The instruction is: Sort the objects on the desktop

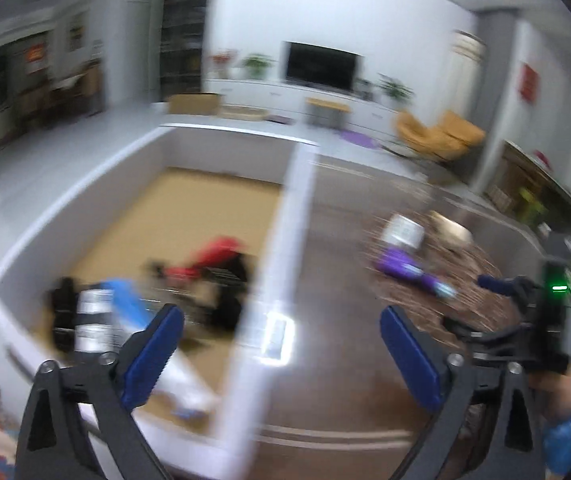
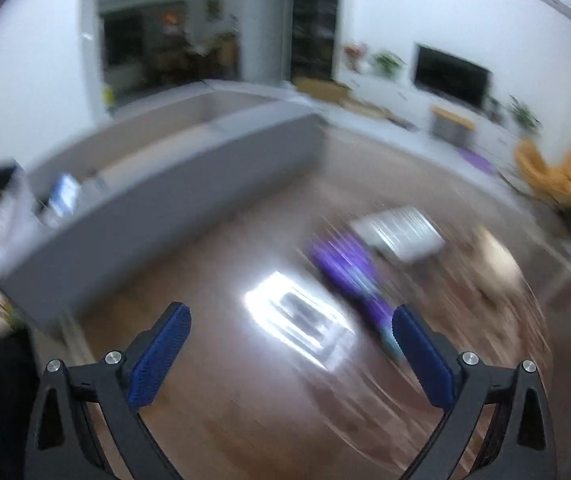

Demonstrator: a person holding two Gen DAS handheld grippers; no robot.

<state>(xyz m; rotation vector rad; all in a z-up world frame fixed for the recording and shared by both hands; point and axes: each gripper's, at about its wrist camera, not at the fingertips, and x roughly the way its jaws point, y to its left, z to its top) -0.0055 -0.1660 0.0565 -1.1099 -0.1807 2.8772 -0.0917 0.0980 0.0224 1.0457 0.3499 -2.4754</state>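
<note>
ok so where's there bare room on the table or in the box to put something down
Bare tabletop lies between the grey box wall and the purple object. The box's far floor is bare too. Crowded: the box's near end by the red item, and around the white packet.

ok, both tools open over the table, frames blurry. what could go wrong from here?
1. The purple item lies against the white box; a grab may knock the box.
2. The right tool and left tool are close together and could collide.
3. The bin wall stands beside the left tool.
</note>
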